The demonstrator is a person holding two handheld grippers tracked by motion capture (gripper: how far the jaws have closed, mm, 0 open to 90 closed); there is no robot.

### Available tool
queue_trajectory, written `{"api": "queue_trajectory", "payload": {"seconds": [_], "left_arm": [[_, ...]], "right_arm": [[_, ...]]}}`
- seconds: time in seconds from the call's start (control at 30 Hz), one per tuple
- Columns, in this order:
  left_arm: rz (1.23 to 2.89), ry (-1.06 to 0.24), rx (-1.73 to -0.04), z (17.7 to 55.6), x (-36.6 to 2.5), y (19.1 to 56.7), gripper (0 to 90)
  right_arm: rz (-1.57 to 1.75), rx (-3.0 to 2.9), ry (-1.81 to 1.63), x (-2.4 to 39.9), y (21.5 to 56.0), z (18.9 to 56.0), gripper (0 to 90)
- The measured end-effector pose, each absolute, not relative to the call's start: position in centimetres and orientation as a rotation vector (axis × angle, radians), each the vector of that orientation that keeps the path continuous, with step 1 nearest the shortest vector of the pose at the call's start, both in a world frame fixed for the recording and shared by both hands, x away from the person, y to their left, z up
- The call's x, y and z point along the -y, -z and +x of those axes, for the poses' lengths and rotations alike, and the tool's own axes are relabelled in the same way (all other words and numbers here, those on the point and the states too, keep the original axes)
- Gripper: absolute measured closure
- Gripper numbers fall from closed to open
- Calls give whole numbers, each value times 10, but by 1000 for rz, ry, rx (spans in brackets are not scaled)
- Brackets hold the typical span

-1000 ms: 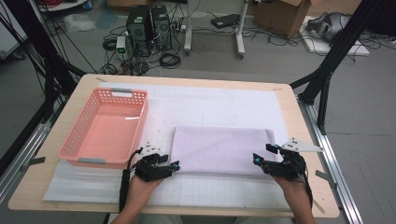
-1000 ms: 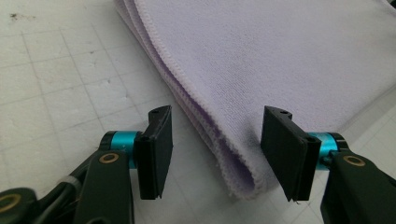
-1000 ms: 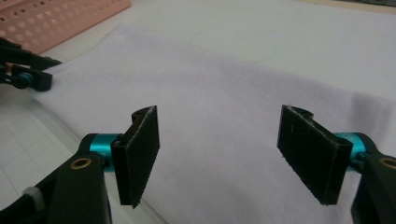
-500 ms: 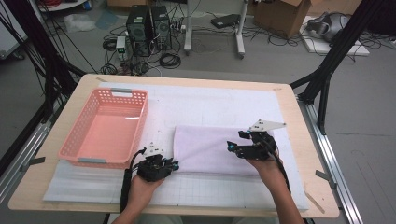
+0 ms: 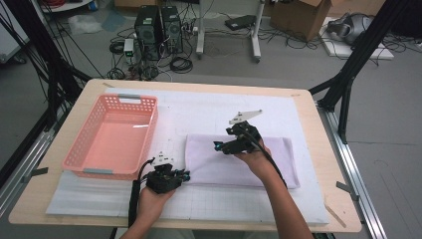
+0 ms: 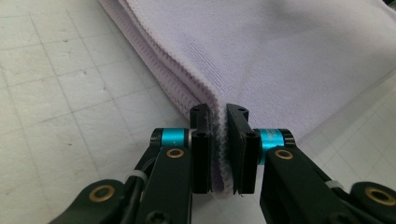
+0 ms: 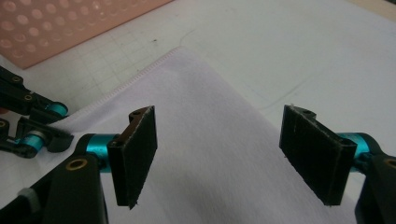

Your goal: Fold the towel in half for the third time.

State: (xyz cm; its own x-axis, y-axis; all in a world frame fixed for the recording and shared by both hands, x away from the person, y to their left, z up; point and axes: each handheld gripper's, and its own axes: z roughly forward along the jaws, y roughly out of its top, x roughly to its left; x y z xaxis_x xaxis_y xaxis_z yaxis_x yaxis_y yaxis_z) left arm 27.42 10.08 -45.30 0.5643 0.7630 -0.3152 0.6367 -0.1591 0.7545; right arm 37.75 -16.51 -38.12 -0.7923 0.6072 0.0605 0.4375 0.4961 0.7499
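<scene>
The folded towel (image 5: 241, 160) lay on the gridded mat (image 5: 199, 112), just right of the basket (image 5: 113, 137); the left gripper (image 5: 185, 175) sat at the towel's near left corner, between towel and basket; the right gripper (image 5: 217, 146) hung over the towel's middle; the mat covered the table (image 5: 326, 164).
</scene>
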Motion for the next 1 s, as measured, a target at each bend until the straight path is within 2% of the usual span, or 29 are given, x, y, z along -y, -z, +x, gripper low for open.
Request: {"api": "queue_trajectory", "payload": {"seconds": [0.43, 0.77, 0.9, 1.0], "left_arm": [[1846, -134, -1144, 275, -104, 454, 811], [1841, -136, -1147, 274, -104, 454, 812], [1843, -140, -1143, 274, -105, 454, 816], [1839, -137, -1148, 274, -106, 454, 819]], "right_arm": [[834, -2668, -1014, 102, 404, 414, 340], [849, -2704, -974, 93, 422, 430, 398], [825, -2749, -921, 84, 425, 433, 509], [792, -2786, -893, 80, 424, 433, 658]]}}
